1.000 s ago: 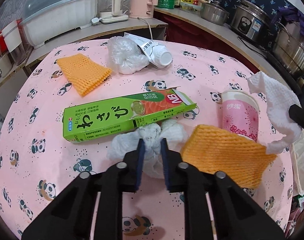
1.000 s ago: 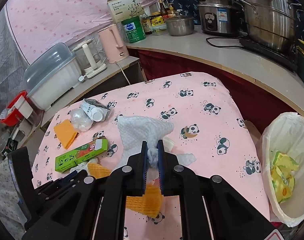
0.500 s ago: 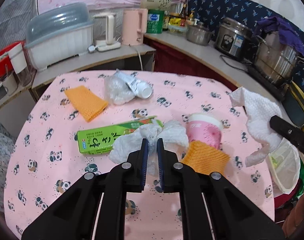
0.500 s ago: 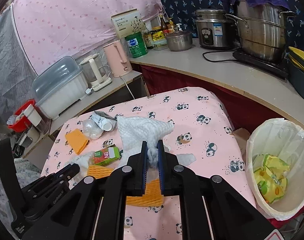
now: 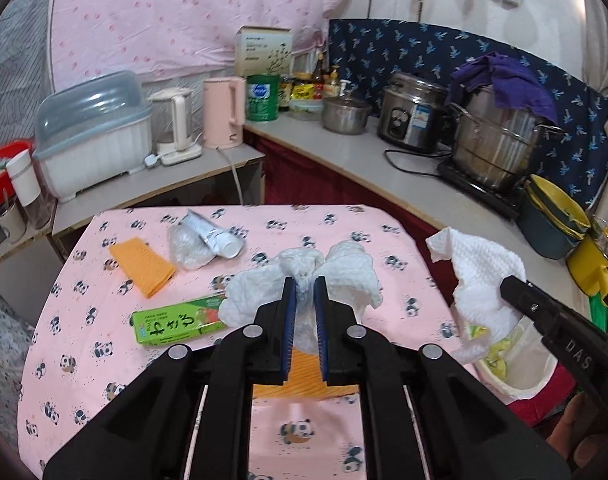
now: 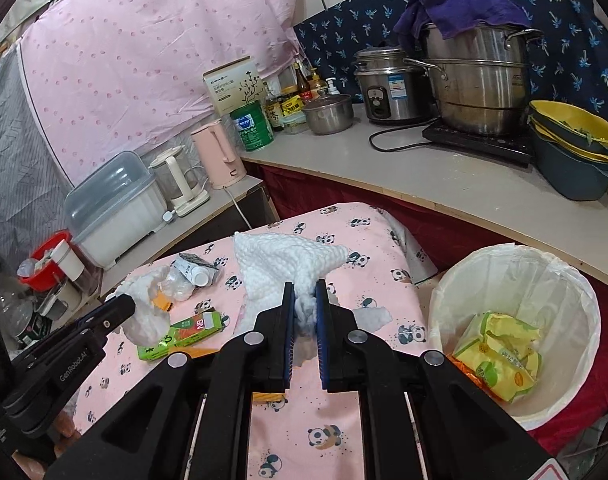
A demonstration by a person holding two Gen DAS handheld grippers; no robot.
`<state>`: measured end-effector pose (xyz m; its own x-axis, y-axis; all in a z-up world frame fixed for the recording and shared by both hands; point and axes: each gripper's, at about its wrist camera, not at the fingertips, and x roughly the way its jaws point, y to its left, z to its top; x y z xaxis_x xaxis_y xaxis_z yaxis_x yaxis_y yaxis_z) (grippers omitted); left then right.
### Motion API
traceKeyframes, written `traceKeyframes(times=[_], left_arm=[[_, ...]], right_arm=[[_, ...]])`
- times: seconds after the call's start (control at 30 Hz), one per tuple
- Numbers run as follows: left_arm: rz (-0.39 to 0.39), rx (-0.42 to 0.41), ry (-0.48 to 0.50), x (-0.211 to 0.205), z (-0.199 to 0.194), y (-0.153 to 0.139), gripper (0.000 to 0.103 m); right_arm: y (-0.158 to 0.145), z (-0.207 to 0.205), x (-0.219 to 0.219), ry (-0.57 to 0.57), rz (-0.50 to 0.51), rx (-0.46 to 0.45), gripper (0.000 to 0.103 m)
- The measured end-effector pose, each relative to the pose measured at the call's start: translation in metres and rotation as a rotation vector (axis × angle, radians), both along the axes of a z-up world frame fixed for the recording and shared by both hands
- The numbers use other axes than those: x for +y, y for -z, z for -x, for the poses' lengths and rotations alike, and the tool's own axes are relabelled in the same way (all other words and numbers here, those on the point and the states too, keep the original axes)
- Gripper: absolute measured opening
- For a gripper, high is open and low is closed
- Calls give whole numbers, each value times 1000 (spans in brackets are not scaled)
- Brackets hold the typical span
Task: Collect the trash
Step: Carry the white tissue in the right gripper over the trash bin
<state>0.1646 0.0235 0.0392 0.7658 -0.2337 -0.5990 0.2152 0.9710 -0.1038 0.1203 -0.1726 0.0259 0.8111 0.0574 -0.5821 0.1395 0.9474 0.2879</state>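
Grippers both airborne, left gripper [image 5: 304,280] and right gripper [image 6: 305,285] each pinching a crumpled paper towel [image 5: 304,268] above the table [image 5: 104,360]; next call, release over the bin [image 6: 456,280].

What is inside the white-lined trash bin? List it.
Inside the trash bin, crumpled yellow-green wrappers lie on the white liner. The right hand-held gripper covers the near left part of the bin, so anything there is hidden.
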Motion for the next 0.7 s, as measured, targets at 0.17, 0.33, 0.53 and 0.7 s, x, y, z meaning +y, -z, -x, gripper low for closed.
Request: traceKeyframes(times=[0.17,0.33,0.53,0.7], left_arm=[[-2,-26,57,-29,12,-12,9],[-11,-32,114,-61,22,-14,9],[-29,-30,187,-105,32,-11,9],[-48,-16,250,-141,39,-4,10]], right_arm=[[-3,18,-22,42,-2,-11,9],[-4,35,-49,95,-5,-15,9],[0,58,-85,168,-11,-9,9],[10,76,-116,228,-19,6,9]])
